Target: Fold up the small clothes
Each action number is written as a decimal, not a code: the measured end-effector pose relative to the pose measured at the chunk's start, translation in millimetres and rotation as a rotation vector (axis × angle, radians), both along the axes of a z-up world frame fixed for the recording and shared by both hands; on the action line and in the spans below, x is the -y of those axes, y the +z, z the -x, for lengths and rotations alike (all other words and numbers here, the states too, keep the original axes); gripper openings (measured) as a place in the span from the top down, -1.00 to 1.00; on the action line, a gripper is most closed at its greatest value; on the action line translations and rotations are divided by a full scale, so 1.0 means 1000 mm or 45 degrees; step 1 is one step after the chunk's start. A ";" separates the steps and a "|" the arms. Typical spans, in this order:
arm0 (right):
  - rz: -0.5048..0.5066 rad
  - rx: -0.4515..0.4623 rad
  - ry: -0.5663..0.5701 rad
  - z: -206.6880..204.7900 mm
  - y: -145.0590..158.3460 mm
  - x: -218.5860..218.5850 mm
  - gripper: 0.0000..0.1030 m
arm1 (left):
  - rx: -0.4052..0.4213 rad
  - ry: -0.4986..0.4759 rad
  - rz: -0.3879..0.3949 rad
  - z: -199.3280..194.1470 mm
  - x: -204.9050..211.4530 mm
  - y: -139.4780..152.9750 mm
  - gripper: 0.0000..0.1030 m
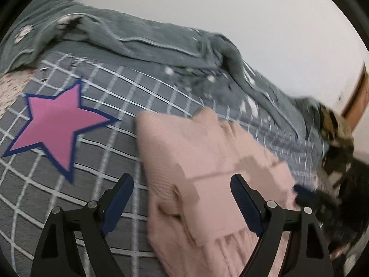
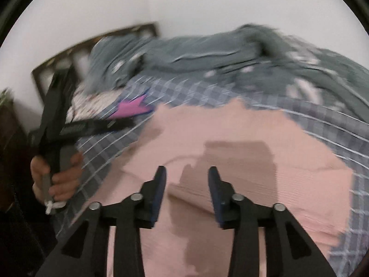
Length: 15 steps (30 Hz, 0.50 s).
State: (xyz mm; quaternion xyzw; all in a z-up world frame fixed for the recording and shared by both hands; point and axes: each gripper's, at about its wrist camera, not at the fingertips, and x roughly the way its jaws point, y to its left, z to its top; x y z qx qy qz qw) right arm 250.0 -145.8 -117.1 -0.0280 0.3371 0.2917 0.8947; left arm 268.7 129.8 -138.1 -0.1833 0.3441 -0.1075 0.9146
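1. While both views are smeared by blur, the pale pink ribbed knit garment (image 1: 207,161) can be made out lying on the bed, spread over the grey bedspread with a white grid pattern (image 1: 110,106).
2. The left hand-held gripper (image 1: 182,184) hangs over the near left part of the garment, its blue-padded fingers (image 1: 244,198) spread wide and grasping nothing; one finger sits over the bedspread, the other over the pink knit.
3. The right hand-held gripper (image 2: 186,177) points down at the middle of the garment (image 2: 242,133), its jaws parted with bare pink cloth showing between them; whether the tips touch the cloth cannot be told.
4. In the right wrist view, the person's left hand (image 2: 57,175) grips the handle of the left hand-held gripper (image 2: 101,124) at the left edge of the bed.
5. A pink star with a dark blue outline (image 1: 57,127) is printed on the bedspread, just left of the garment.
6. A rumpled grey-green blanket with pale piping (image 1: 143,32) lies heaped along the far side of the bed, against the white wall (image 1: 230,4).
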 end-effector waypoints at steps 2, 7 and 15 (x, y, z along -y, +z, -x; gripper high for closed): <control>-0.009 0.010 -0.071 0.000 -0.001 0.025 0.23 | -0.004 -0.038 -0.062 -0.001 0.013 -0.003 -0.43; -0.049 0.031 -0.180 0.006 -0.011 0.071 0.23 | -0.024 -0.053 -0.190 -0.004 0.029 -0.014 0.05; -0.126 -0.033 -0.199 0.005 -0.032 0.097 0.22 | -0.067 -0.064 -0.206 -0.009 0.030 -0.022 0.20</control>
